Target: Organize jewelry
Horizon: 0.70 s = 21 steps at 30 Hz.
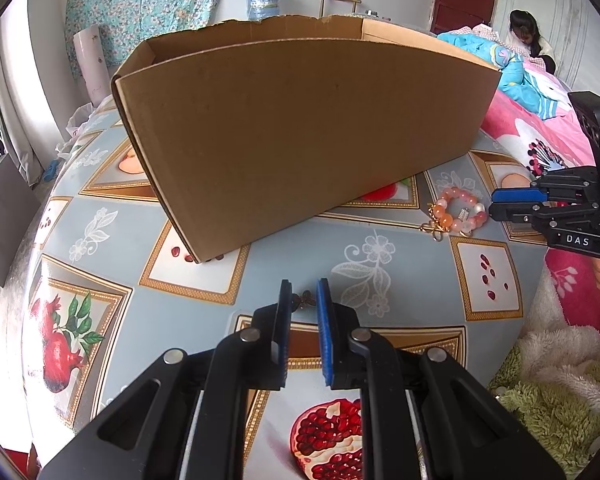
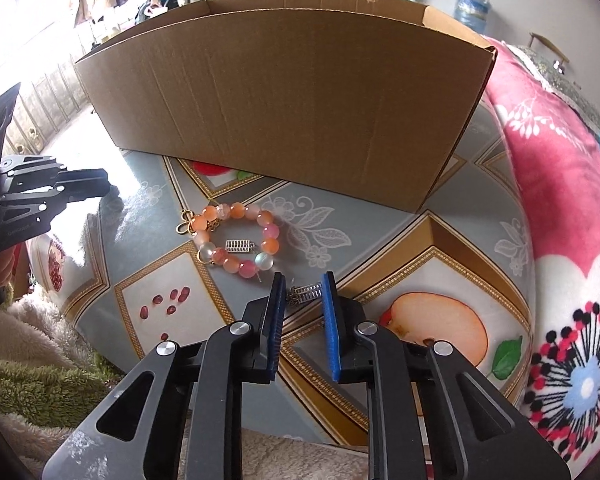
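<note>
An open cardboard box (image 1: 300,128) stands on the patterned table; it also shows in the right wrist view (image 2: 292,104). A pink and orange bead bracelet (image 2: 240,240) with a silver abacus charm (image 2: 240,246) and a gold bow charm (image 2: 186,226) lies in front of the box; it shows in the left wrist view (image 1: 458,210) too. My right gripper (image 2: 303,286) is open around a second small silver abacus charm (image 2: 306,293) on the table. My left gripper (image 1: 303,300) is open around a small bronze butterfly charm (image 1: 303,300).
The table (image 1: 260,272) carries a fruit-print cover. A pink flowered blanket (image 2: 560,208) lies to the right, fluffy green and white fabric (image 2: 40,368) at the near edge. A person (image 1: 528,36) sits far back.
</note>
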Motion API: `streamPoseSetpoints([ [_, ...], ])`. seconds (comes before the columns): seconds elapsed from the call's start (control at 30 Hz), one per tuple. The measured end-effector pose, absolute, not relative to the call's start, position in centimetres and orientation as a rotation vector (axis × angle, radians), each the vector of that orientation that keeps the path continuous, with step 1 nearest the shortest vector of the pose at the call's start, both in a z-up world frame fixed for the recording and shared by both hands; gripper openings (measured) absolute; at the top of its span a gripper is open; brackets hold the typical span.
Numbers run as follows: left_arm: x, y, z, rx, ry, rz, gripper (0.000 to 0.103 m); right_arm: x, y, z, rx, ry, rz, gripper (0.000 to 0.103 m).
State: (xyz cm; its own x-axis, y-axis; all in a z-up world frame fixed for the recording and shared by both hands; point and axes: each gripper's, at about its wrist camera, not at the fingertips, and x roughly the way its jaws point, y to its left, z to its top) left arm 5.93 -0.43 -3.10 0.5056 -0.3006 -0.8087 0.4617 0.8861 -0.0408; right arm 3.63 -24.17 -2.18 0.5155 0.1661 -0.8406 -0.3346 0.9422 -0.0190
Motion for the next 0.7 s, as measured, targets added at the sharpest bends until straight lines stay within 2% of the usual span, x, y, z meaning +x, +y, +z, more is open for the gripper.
streamPoseSetpoints([
  [0.17, 5.8, -0.4, -3.0, 0.19, 0.927, -0.464, 0.012, 3.1, -24.1, -2.1, -0.162, 0.98, 0.298, 0.014],
  [0.2, 5.8, -0.4, -3.0, 0.19, 0.926, -0.464, 0.012, 3.0, -24.1, -2.1, -0.159, 0.979, 0.296, 0.011],
  [0.23, 5.8, -0.3, -3.0, 0.191, 0.926, -0.463, 0.012, 2.9, -24.1, -2.1, -0.154, 0.972, 0.297, 0.002],
  [0.27, 5.8, -0.3, -3.0, 0.19, 0.926, -0.462, 0.012, 2.8, -24.1, -2.0, -0.145, 0.974, 0.297, 0.001],
  [0.7, 5.5, 0.0, -2.7, 0.186, 0.903, -0.463, 0.012, 2.1, -25.9, 0.4, -0.012, 0.929, 0.291, 0.0],
])
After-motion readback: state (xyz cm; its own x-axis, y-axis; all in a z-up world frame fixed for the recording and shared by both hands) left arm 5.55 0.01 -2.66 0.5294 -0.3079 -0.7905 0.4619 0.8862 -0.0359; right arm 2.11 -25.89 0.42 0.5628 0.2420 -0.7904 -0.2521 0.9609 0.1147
